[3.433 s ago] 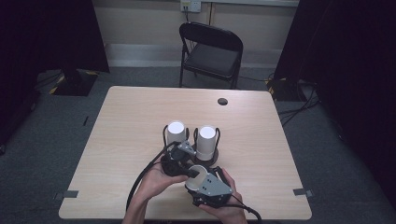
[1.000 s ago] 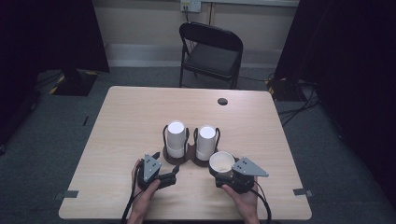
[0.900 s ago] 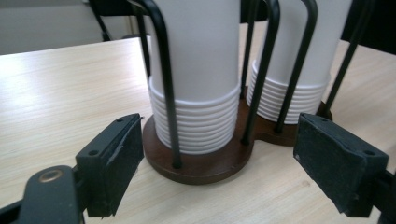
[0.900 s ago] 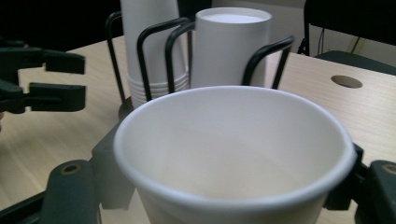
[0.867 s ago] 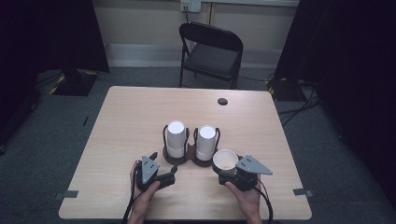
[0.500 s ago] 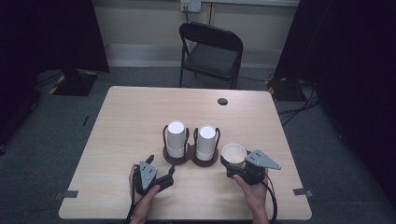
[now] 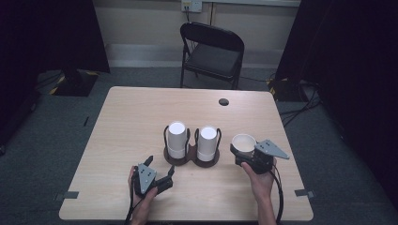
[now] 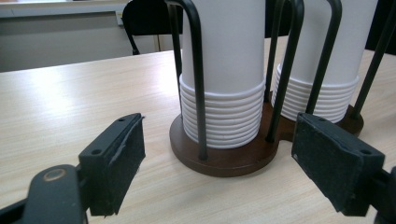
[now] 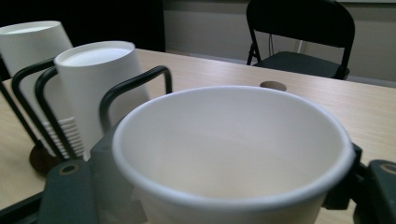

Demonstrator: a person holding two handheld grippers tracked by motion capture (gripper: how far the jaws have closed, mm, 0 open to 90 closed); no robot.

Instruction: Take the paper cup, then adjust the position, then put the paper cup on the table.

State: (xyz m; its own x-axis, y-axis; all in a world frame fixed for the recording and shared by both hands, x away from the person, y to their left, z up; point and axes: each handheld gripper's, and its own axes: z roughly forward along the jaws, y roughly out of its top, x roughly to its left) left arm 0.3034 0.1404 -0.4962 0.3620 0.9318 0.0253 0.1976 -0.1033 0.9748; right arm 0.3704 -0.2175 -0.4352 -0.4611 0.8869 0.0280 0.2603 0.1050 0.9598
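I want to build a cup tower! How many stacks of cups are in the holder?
2. The left stack and the right stack stand upside down, side by side in the holder. One single cup sits apart, in the right gripper.

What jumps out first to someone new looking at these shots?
Mid-table, two stacks of upside-down white cups stand in a black wire holder on a dark wooden base. To their right, the right gripper is shut on a single white cup, mouth up. Near the front edge, the left gripper is open, with nothing between its jaws.
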